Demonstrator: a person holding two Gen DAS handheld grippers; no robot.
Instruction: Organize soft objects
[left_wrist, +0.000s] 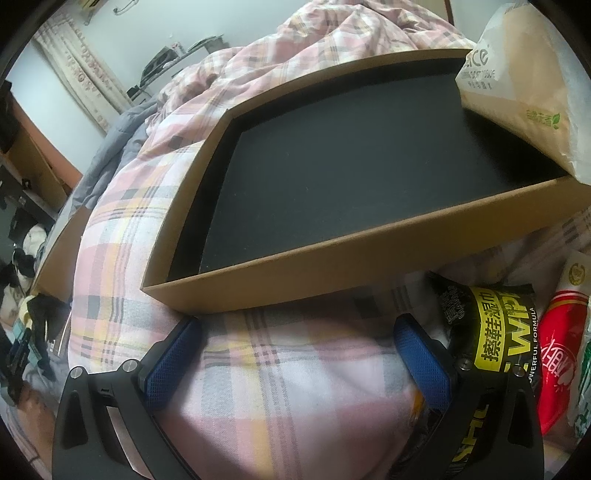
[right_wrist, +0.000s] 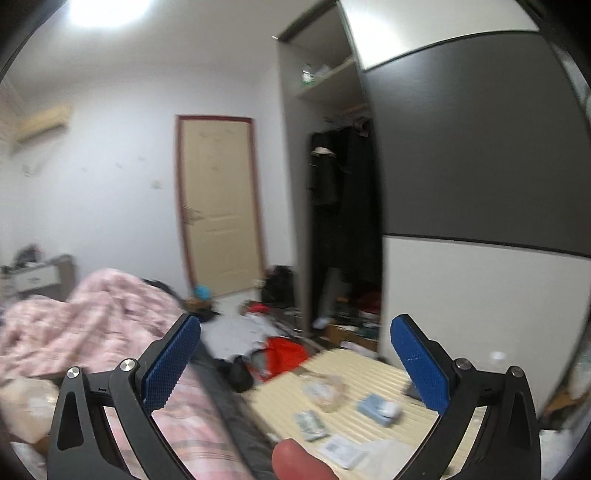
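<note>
Nearest the lens, at the bottom of the left wrist view, the left gripper (left_wrist: 297, 363) is seen spread wide with nothing between its blue pads (left_wrist: 173, 363); it is held low over a pink plaid quilt (left_wrist: 280, 398), pointed toward the box ahead.

Most of the middle of that view is filled by a shallow cardboard box (left_wrist: 295, 266) with a black lining, laid flat on the quilt, probably as the place where the soft packs are to be gathered. A pale tissue pack (left_wrist: 517, 85) is seen at the upper right, propped on the box's far right corner and partly over the rim. Outside the box, at the lower right, a black and yellow wipes pack (left_wrist: 491, 332) lies just beside the right finger, and a red pack (left_wrist: 557, 369) is pressed against it at the frame's edge. These two appear not yet sorted, so the task is judged barely begun.

The right wrist view is blurred. The right gripper (right_wrist: 295, 369) is likewise wide apart and holds nothing; it is raised and aimed across the room toward a door (right_wrist: 219, 203) and an open wardrobe (right_wrist: 343, 221), away from the box. A fingertip (right_wrist: 299, 461) of the person shows at the bottom centre. Small packs (right_wrist: 378, 404) lie on a cream mat (right_wrist: 369, 373) at the lower right, too blurred to be named.
</note>
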